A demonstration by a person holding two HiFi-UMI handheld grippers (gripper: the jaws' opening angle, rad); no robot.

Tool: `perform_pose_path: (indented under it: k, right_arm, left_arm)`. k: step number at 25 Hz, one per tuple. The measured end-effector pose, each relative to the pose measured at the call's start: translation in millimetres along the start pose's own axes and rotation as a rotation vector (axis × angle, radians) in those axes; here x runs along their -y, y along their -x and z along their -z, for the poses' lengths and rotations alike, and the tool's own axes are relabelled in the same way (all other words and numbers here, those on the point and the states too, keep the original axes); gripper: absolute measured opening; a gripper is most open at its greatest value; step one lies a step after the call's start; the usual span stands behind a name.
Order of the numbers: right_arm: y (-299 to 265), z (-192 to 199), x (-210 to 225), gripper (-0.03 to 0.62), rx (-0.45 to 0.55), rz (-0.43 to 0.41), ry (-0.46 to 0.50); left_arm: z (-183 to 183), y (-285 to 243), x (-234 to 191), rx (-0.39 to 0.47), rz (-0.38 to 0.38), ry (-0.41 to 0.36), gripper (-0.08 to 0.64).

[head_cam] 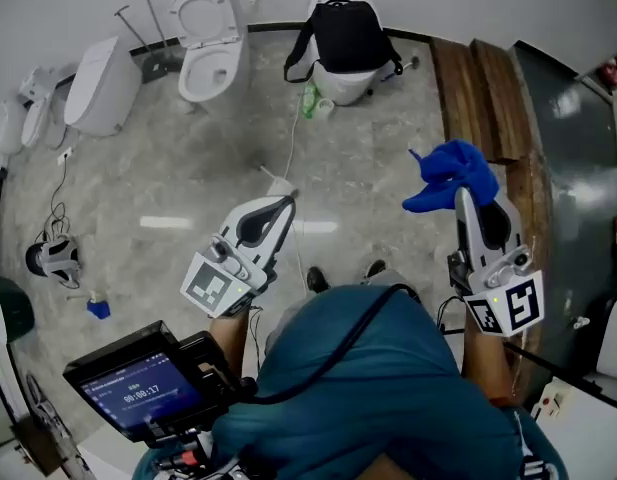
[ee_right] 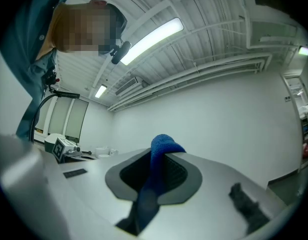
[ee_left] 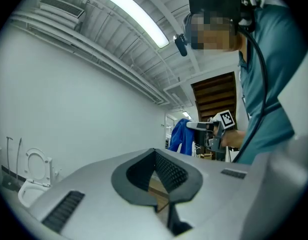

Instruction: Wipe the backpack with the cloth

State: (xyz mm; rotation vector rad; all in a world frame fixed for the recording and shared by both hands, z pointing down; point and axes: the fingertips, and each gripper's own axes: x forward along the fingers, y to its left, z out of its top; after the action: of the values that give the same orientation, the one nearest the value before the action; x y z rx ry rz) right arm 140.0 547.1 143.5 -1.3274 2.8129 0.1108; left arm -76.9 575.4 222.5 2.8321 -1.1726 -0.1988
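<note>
Well apart: backpack, cloth clamped by right gripper.

Inventory, by count:
- Grey hand-held two-jaw grippers with marker cubes: two, the left gripper and the right gripper.
- Crumpled blue cloth: one.
- Black fabric backpack: one.
- White ceramic toilet with raised seat: one.
- Green plastic bottle: one.
- Small blue floor object: one.
- Black screen unit: one.
</note>
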Motion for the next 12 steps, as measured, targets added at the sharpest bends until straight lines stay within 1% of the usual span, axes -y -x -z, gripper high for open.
perform_pose_path:
  k: [3,6,8,10,12]
  right_arm:
    - [28.2,-4.5,-3.5,0.043,-0.004,0.017,0.007]
    - [57.5,-5.7,-5.0,0.043,0.005,0.025,0.023]
    - [84.1,-6.8,-5.7,0.043,0.018,0.033,0.025]
    - [113.2,-9.2,-4.8,0.043,0.027,0.04,0.013]
    - [140.0,-13.0,-3.3,0.043,0.032,0.041,0.013]
  left_arm:
    - [-6.0,3.9,24.9,0.007,0.02,-0.023,0.005]
    - [-5.8,8.4,49.1,0.015,0.014,-0.033,0.005]
    - [0.4,13.1,72.2,0.004,0.01,-0.033,0.005]
    - [6.1,14.3,99.9,-0.01,0.015,-0.017,0.005]
    - [6.3,8.8,129.1,-0.02,0.034,0.017,0.005]
